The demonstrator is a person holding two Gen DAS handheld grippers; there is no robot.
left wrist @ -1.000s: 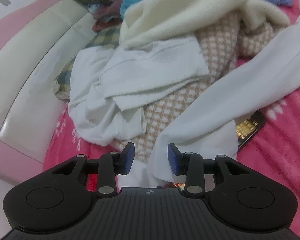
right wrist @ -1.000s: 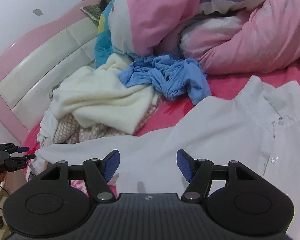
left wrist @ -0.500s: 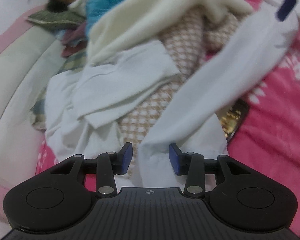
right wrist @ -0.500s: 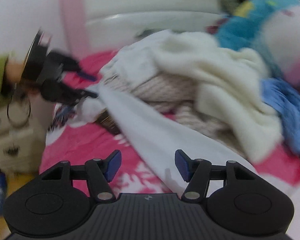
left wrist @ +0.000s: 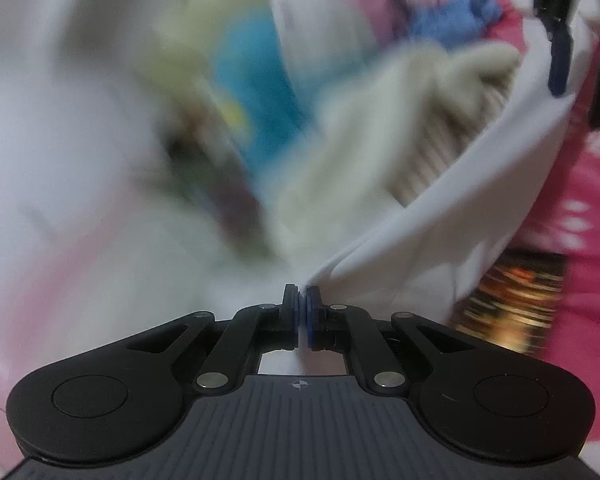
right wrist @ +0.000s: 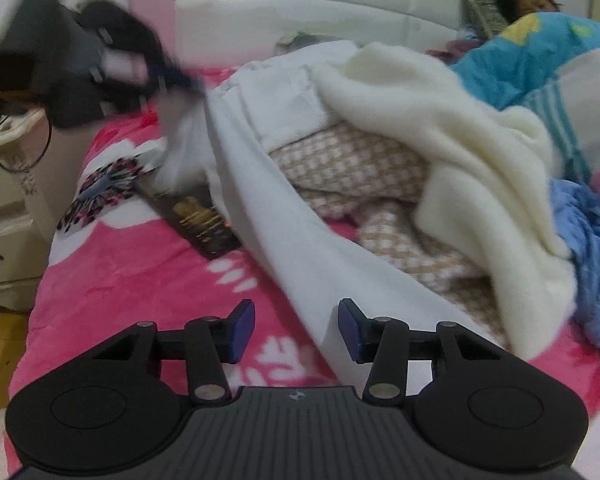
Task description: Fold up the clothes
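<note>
Left wrist: left gripper (left wrist: 302, 307) pinching white sleeve (left wrist: 452, 208)

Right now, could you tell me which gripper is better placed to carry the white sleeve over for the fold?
Left. The left gripper is already shut on the sleeve, while the right gripper is open, holding nothing.

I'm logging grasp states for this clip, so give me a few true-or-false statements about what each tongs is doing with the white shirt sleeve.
1. The left tongs are shut on the long white shirt sleeve. True.
2. The right tongs are clamped on the fluffy cream blanket. False: they are open, holding nothing.
3. A dark flat booklet with gold print lies on the pink floral bedsheet. True.
4. The sleeve lies under the booklet. False: it overlaps the booklet's edge.
</note>
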